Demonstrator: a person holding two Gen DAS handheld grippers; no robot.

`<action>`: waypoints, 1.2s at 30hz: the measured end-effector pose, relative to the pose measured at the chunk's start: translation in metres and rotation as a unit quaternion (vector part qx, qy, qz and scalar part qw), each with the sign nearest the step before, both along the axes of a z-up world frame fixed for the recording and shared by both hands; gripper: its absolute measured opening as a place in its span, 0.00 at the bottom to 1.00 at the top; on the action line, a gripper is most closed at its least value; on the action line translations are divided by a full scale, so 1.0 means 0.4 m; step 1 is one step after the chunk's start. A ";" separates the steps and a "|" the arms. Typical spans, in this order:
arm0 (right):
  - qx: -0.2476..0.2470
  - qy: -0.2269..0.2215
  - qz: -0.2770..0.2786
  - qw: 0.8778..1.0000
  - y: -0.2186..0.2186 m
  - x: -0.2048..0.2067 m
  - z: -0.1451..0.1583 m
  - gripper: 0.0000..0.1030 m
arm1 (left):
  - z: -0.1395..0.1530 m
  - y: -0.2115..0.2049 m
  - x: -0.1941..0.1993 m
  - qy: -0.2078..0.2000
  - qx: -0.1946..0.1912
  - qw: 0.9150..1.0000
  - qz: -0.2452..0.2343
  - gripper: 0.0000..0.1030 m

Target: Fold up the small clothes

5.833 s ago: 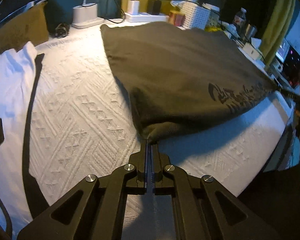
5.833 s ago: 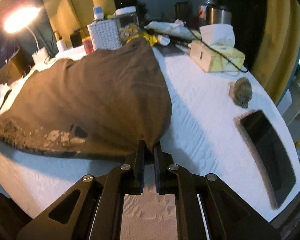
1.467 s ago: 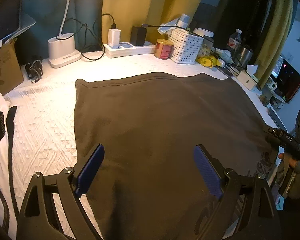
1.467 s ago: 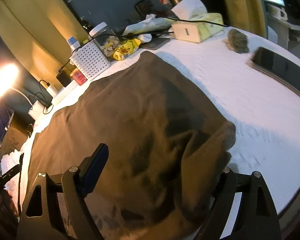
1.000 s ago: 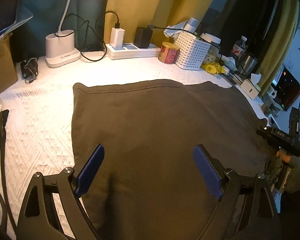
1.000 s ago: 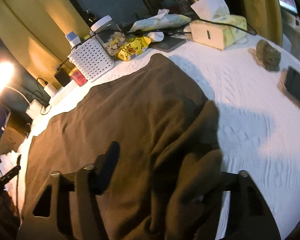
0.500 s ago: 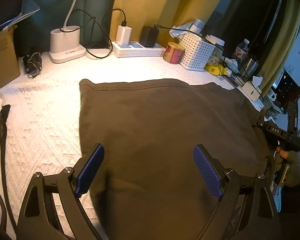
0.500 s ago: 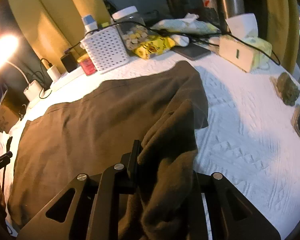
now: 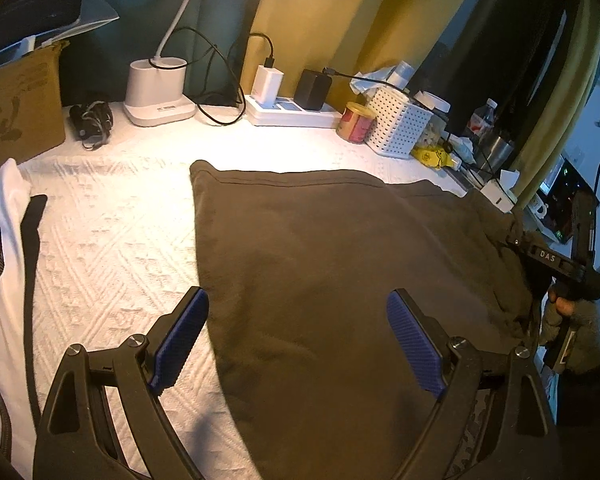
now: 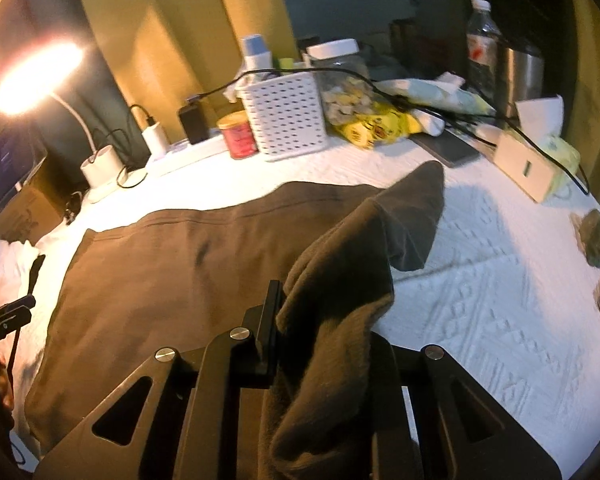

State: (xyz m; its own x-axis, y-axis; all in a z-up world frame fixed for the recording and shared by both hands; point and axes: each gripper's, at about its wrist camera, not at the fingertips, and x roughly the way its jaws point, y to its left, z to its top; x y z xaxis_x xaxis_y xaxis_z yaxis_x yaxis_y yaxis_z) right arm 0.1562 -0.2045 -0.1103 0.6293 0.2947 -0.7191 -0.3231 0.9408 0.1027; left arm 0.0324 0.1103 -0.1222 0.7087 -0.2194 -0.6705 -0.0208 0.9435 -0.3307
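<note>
A dark olive-brown fleece garment (image 9: pixel 340 280) lies spread flat over a white textured cloth covering the tabletop (image 9: pixel 112 240), its stitched hem toward the cluttered back edge. The left hand-held gripper (image 9: pixel 296 340) hovers over the garment's near left part with its 2 blue-padded fingers (image 9: pixel 180 332) standing wide apart — nothing is between them, and the left finger sits over the garment's left edge.

The right hand-held gripper (image 10: pixel 324 320) is clamped narrowly on the garment's right-hand edge; its jaws have just been closing, and a thick bunch of the fabric sits between them. The gripped fold stands lifted off the tabletop and drapes over the right finger, hiding it, while one corner of the fabric (image 10: pixel 420 200) points up toward the back. In the left wrist view this gripper shows at the far right edge, held by a person's hand (image 9: pixel 568 316) in a grey sleeve.

Behind the garment stand a white perforated plastic basket (image 10: pixel 284 116), a small red tin can (image 10: pixel 238 134), a white power strip with chargers (image 9: pixel 288 110) and a white desk lamp base (image 9: pixel 158 92). A white cloth with a black strap (image 9: pixel 4 216) lies at the left.
</note>
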 end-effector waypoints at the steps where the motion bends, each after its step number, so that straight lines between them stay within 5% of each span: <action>1: -0.001 -0.001 0.003 1.000 0.008 -0.002 0.001 0.18 | 0.001 0.002 -0.004 -0.001 0.000 1.000 0.000 0.87; 36: -0.004 0.007 0.170 0.985 0.343 -0.115 0.002 0.15 | 0.009 0.057 -0.084 -0.018 -0.009 0.999 0.028 0.87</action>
